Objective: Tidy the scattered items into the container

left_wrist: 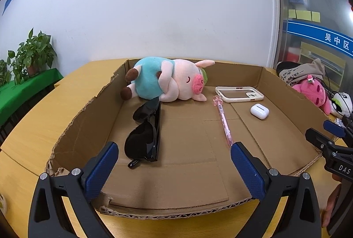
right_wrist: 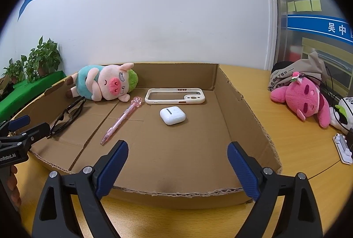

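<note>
A shallow cardboard tray (left_wrist: 284, 105) (right_wrist: 240, 110) lies on the yellow table. In it lie a plush pig (left_wrist: 167, 81) (right_wrist: 103, 83), black sunglasses (left_wrist: 145, 134) (right_wrist: 68, 116), a pink pen (left_wrist: 224, 121) (right_wrist: 121, 121), a cream phone case (left_wrist: 239, 94) (right_wrist: 175, 96) and a white earbud case (left_wrist: 259, 111) (right_wrist: 172, 115). My left gripper (left_wrist: 174, 149) is open and empty over the tray's near edge. My right gripper (right_wrist: 177, 149) is open and empty over the near edge too. Each gripper shows at the other view's edge.
A pink plush toy (right_wrist: 304, 99) (left_wrist: 313, 92), a panda toy (right_wrist: 344, 114), a grey bag (right_wrist: 297, 72) and a small white object (right_wrist: 343, 149) lie on the table right of the tray. Potted plants (left_wrist: 33, 54) stand on a green shelf at left. A wall is behind.
</note>
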A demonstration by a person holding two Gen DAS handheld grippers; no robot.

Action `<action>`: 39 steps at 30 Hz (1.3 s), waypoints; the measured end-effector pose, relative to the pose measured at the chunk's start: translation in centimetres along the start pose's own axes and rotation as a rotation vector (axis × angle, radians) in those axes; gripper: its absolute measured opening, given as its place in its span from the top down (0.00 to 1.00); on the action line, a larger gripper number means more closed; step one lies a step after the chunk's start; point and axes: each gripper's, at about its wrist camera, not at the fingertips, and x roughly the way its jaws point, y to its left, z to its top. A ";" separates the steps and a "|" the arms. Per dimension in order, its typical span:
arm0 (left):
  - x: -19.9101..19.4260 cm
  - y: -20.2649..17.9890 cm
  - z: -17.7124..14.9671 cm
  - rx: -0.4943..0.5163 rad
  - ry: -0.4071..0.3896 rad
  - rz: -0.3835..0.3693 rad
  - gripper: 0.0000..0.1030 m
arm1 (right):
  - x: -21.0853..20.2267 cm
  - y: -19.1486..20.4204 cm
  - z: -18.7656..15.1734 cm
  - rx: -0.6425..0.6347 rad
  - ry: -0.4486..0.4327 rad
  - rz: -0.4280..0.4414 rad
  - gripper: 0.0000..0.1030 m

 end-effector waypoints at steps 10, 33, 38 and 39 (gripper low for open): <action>-2.0 -2.5 -0.3 0.080 -0.034 0.022 0.00 | 0.1 0.1 0.0 0.003 0.001 0.001 0.11; -1.5 -2.3 -0.5 0.047 -0.046 0.019 0.00 | 0.0 0.1 0.0 0.003 0.000 0.000 0.10; -1.4 -2.2 -0.5 0.046 -0.046 0.019 0.00 | 0.0 0.1 0.0 0.003 0.000 -0.001 0.10; -1.5 -2.3 -0.5 0.046 -0.046 0.019 0.00 | 0.1 0.1 0.0 0.003 0.000 -0.001 0.10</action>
